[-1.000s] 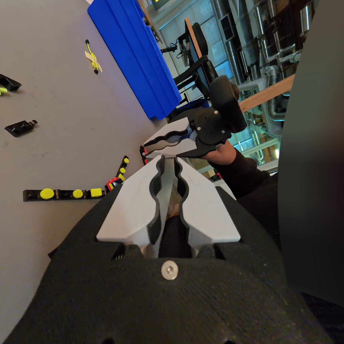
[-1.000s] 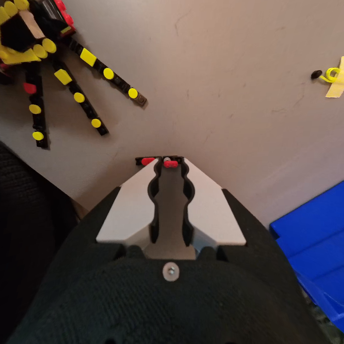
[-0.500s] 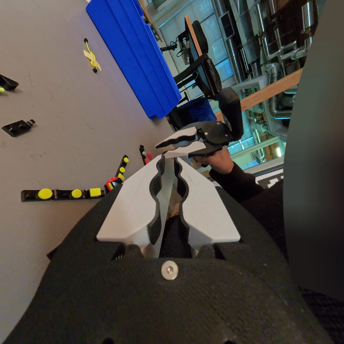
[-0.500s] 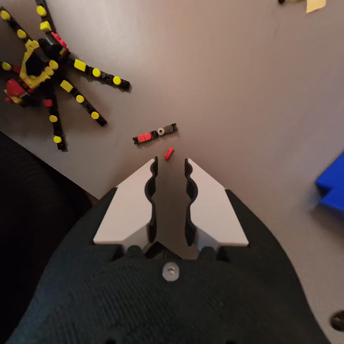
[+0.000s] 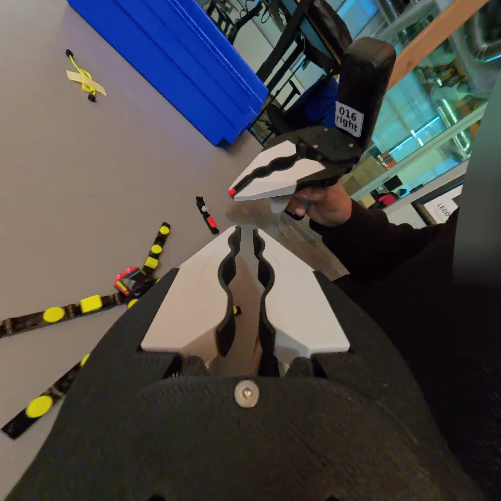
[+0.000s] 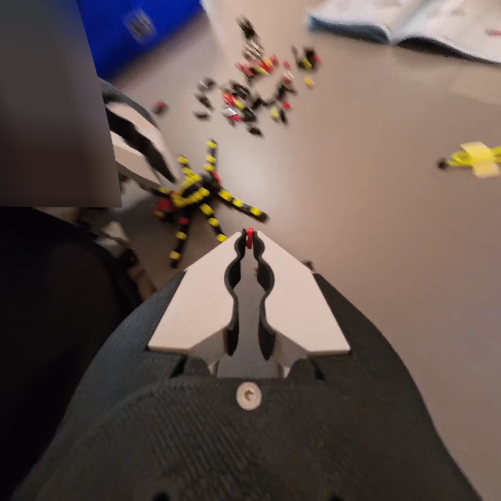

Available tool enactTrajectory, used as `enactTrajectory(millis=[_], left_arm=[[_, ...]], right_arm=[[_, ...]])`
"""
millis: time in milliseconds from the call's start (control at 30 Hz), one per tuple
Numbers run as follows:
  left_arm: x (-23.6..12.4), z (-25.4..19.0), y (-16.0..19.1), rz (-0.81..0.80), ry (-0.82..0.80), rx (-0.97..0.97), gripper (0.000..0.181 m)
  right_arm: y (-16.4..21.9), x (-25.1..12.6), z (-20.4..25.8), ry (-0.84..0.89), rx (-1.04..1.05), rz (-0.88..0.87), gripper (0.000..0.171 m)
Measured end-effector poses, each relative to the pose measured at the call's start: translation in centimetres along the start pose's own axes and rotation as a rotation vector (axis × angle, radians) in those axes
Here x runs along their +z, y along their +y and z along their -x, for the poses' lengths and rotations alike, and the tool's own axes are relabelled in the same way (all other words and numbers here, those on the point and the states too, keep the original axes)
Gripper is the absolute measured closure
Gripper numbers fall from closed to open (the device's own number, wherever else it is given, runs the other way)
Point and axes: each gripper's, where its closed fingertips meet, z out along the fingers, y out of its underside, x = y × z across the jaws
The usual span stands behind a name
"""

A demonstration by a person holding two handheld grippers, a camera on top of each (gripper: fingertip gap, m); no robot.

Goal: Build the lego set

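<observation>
Small red piece [image 6: 249, 238] pinched at right gripper [image 6: 249, 233] tips.

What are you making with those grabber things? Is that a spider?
A person is building a black and yellow lego spider with two hand-held grippers. The right gripper is pinching a tiny red piece at its tips, lifted above the grey table. The left gripper is slightly open and holds nothing, hovering near the spider. A short black strip with a red bit lies on the table, and more loose pieces wait farther back.
</observation>
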Motion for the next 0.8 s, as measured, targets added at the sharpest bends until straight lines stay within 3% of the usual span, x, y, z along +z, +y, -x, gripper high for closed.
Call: enactTrajectory(millis=[133, 233, 467, 567, 800], left_arm=[[1.0, -1.1, 1.2, -0.040, -0.058, 0.001, 0.174], [1.2, -1.3, 1.5, -0.070, -0.159, 0.078, 0.171], [0.2, -2.1, 1.5, -0.099, -0.225, 0.159, 0.171], [-0.3, -2.5, 1.7, -0.091, -0.202, 0.166, 0.171], [-0.8, -2.8, 2.3, -0.046, -0.174, 0.218, 0.171]], right_arm=[[-3.7, -0.6, 3.5, -0.256, 0.115, -0.190, 0.169], [-5.2, -0.9, 4.1, -0.366, 0.242, -0.239, 0.169], [4.0, -0.4, -1.3, -0.234, 0.567, 0.136, 0.169], [4.3, -0.8, -2.0, -0.305, 0.697, 0.131, 0.169], [5.8, 0.0, -4.2, -0.139, 0.610, 0.179, 0.168]])
